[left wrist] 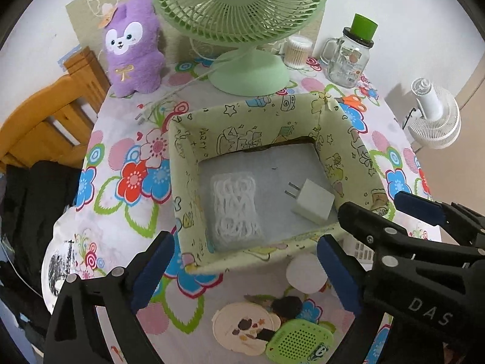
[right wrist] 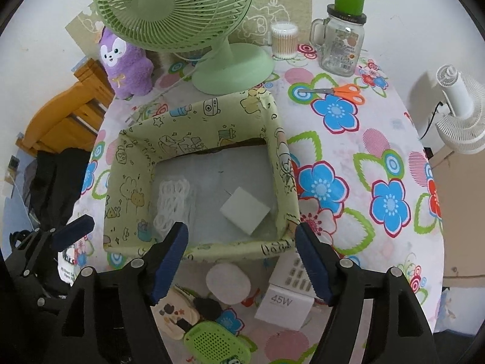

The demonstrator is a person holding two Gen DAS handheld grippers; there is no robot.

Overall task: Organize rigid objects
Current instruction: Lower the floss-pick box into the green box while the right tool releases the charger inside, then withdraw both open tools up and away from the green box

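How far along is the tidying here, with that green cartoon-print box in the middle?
Done: the white wall charger and bagged white coiled cable already lie inside the green cartoon-print fabric box. In hand: nothing; the left gripper and right gripper are both open and empty. Left: the white 45W box, white round case and green perforated gadget sit outside on the floral tablecloth.

White charger [left wrist: 313, 204] lying flat beside bagged white cable [left wrist: 235, 209] inside pale green box [left wrist: 182, 163]
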